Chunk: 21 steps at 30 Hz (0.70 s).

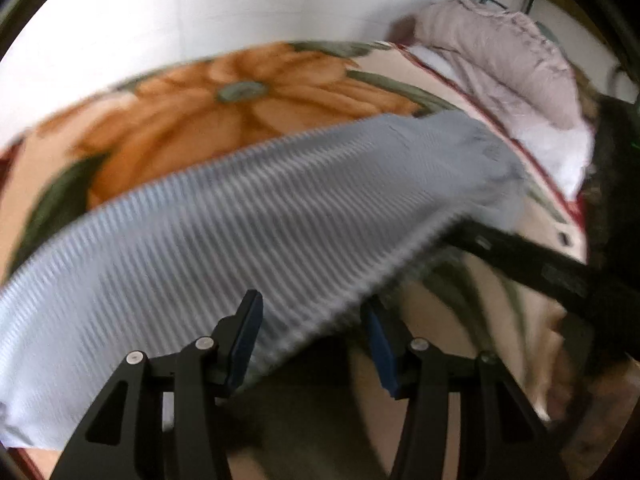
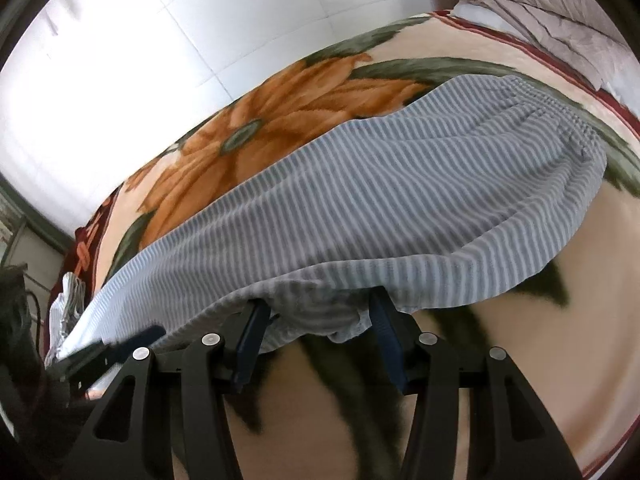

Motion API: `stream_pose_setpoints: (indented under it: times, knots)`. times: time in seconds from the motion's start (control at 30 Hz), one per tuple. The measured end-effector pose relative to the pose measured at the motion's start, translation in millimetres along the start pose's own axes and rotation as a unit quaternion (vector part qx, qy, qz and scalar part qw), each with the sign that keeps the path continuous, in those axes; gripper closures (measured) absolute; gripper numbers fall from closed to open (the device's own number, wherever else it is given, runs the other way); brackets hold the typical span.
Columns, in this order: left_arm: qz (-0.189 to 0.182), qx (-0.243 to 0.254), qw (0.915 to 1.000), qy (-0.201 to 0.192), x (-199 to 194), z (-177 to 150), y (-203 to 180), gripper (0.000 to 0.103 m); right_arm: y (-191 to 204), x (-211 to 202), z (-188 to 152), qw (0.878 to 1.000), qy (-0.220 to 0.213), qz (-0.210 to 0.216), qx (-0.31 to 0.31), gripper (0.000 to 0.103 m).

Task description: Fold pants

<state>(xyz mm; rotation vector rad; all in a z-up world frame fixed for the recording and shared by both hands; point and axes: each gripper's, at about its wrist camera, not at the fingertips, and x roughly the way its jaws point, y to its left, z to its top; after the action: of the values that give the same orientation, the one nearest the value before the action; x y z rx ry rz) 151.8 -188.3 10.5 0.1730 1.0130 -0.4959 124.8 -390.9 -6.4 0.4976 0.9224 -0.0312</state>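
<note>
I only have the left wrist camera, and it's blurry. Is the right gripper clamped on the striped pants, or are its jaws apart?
Observer: Apart. The right wrist view shows the right gripper open, with the near edge of the striped pants drooping between its fingers, not pinched.
Operator: Which end of the pants is on the right?
Observer: The waist. The gathered elastic waistband shows clearly there, lying on the floral blanket.
Operator: Anything else near the leg end?
Observer: Yes, a crumpled pale cloth sits at the blanket's left edge, just past the pants.
</note>
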Motion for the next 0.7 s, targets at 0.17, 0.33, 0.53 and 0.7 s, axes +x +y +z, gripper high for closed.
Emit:
stream_pose_setpoints:
  times: [0.17,0.33,0.53,0.7]
  knots:
    - [0.012,-0.022,0.9992,-0.031,1.5,15.9,8.4,0.05,1.9,1.2,-8.9,1.0,0.003,-0.012,-0.002,0.05]
    - [-0.016,-0.049,0.997,-0.057,-6.1,23.0,18.0,0.054,17.4,15.4,-24.2,0.999,0.022,-0.037,-0.016,0.05]
    - [-0.024,-0.057,0.9945,-0.085,-20.7,30.2,21.4,0.054,26.1,29.5,-18.1,0.997,0.006,-0.079,0.022,0.05]
    - [-0.031,-0.058,0.9954,-0.069,-22.3,24.8,26.3,0.054,19.3,26.1,-9.7,0.993,-0.022,-0.11,0.037,0.05]
